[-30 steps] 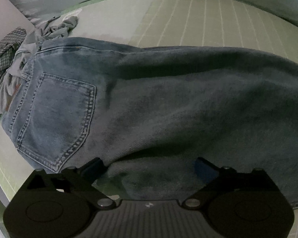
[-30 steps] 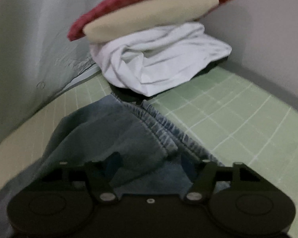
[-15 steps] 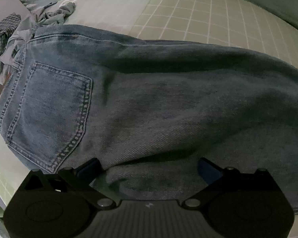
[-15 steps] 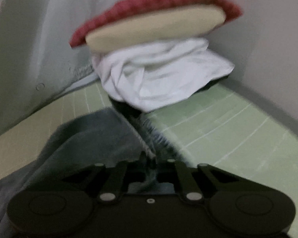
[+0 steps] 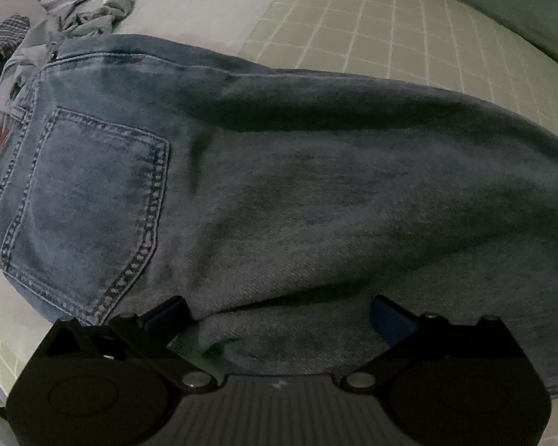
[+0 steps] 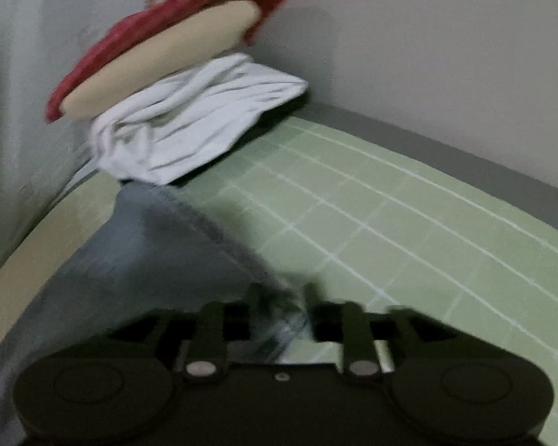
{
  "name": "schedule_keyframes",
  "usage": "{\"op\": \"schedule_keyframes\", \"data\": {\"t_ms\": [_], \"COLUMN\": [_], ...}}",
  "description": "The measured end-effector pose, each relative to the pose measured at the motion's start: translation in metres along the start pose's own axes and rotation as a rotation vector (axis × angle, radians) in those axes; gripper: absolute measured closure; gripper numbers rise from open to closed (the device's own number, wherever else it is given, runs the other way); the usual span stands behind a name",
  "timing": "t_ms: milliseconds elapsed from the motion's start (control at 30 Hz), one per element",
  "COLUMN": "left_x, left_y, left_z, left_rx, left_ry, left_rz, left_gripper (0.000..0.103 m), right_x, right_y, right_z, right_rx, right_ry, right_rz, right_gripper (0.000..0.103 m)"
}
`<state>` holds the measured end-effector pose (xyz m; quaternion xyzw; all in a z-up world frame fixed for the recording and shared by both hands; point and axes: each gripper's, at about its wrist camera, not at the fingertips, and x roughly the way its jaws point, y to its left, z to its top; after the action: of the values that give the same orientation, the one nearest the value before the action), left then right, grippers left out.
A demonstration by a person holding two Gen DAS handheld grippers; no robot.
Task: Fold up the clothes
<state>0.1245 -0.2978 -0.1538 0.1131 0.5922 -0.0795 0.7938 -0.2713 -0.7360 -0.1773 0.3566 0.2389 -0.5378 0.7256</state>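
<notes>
Blue jeans (image 5: 279, 193) lie back side up on a green grid mat (image 5: 390, 37), with a back pocket (image 5: 82, 208) at the left. My left gripper (image 5: 279, 316) is open just above the near edge of the jeans, its blue fingertips (image 5: 167, 314) wide apart. In the right wrist view my right gripper (image 6: 282, 301) is shut on the hem of a jeans leg (image 6: 160, 252) and holds it above the mat (image 6: 409, 230).
A crumpled grey garment (image 5: 74, 22) and a checked cloth (image 5: 3, 37) lie past the waistband at the far left. A white garment (image 6: 197, 126) under a red and cream cushion (image 6: 160, 48) sits in the wall corner.
My right gripper shut on the jeans hem and lifted it, pulling it to the right. My left gripper stayed open over the jeans with only slight drift.
</notes>
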Motion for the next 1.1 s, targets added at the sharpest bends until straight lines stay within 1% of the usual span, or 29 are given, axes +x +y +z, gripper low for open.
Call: {"op": "schedule_keyframes", "data": {"t_ms": [133, 233, 267, 300, 367, 400, 433, 467, 500, 567, 633, 667, 767, 833, 867, 900, 967, 1000, 1067, 1100], "left_x": [-0.001, -0.003, -0.003, -0.003, -0.005, -0.005, -0.005, -0.006, -0.007, -0.008, -0.01, -0.012, -0.014, -0.017, -0.018, -0.018, -0.019, -0.02, -0.022, -0.023], "left_y": [-0.004, -0.006, -0.007, -0.008, -0.016, -0.018, -0.019, -0.02, -0.021, -0.021, -0.022, -0.015, -0.021, -0.026, -0.027, -0.029, -0.032, -0.034, -0.038, -0.04], "left_z": [-0.002, -0.004, -0.006, -0.006, -0.008, -0.009, -0.01, -0.011, -0.012, -0.013, -0.015, -0.014, -0.02, -0.025, -0.026, -0.026, -0.027, -0.027, -0.03, -0.031], "left_rx": [-0.002, -0.001, 0.0, 0.0, -0.008, -0.008, -0.007, -0.007, -0.006, -0.002, 0.004, 0.012, 0.055, 0.06, 0.058, 0.059, 0.063, 0.062, 0.06, 0.059], "left_ry": [-0.01, -0.012, -0.013, -0.012, -0.012, -0.011, -0.011, -0.01, -0.01, -0.008, -0.002, 0.004, 0.007, -0.007, -0.009, -0.006, 0.001, 0.002, -0.004, -0.007], "left_rz": [0.004, 0.004, 0.004, 0.005, 0.008, 0.007, 0.007, 0.007, 0.006, 0.003, -0.004, -0.013, -0.03, -0.028, -0.028, -0.03, -0.035, -0.036, -0.034, -0.034], "left_gripper": [0.0, 0.0, 0.0, 0.0, 0.0, 0.0, 0.0, 0.0, 0.0, 0.0, 0.0, 0.0, 0.0, 0.0, 0.0, 0.0, 0.0, 0.0, 0.0, 0.0], "right_x": [0.0, 0.004, 0.007, 0.008, 0.01, 0.011, 0.013, 0.014, 0.012, -0.002, -0.023, -0.032, -0.045, -0.038, -0.034, -0.034, -0.038, -0.041, -0.046, -0.047], "right_y": [-0.017, -0.024, -0.022, -0.019, -0.012, -0.008, -0.007, -0.008, -0.01, -0.014, -0.014, -0.015, -0.02, -0.03, -0.035, -0.036, -0.035, -0.032, -0.027, -0.025], "right_z": [-0.005, -0.014, -0.015, -0.016, -0.016, -0.016, -0.016, -0.017, -0.017, -0.017, -0.016, -0.017, -0.022, -0.026, -0.028, -0.028, -0.027, -0.025, -0.022, -0.021], "right_rx": [0.129, 0.241, 0.255, 0.26, 0.251, 0.236, 0.233, 0.247, 0.263, 0.289, 0.248, 0.213, 0.128, 0.133, 0.15, 0.156, 0.14, 0.116, 0.06, 0.037], "right_ry": [0.029, 0.035, 0.028, 0.032, 0.031, 0.027, 0.026, 0.028, 0.024, -0.005, -0.045, -0.059, -0.052, -0.002, 0.018, 0.018, -0.014, -0.037, -0.071, -0.076], "right_rz": [0.034, 0.087, 0.101, 0.117, 0.122, 0.122, 0.13, 0.146, 0.159, 0.169, 0.143, 0.117, 0.039, 0.015, 0.007, -0.007, -0.052, -0.067, -0.075, -0.064], "right_gripper": [0.057, 0.051, 0.049, 0.049, 0.05, 0.066, 0.076, 0.083, 0.086, 0.087, 0.087, 0.087, 0.087, 0.084, 0.078, 0.072, 0.06, 0.057, 0.057, 0.061]}}
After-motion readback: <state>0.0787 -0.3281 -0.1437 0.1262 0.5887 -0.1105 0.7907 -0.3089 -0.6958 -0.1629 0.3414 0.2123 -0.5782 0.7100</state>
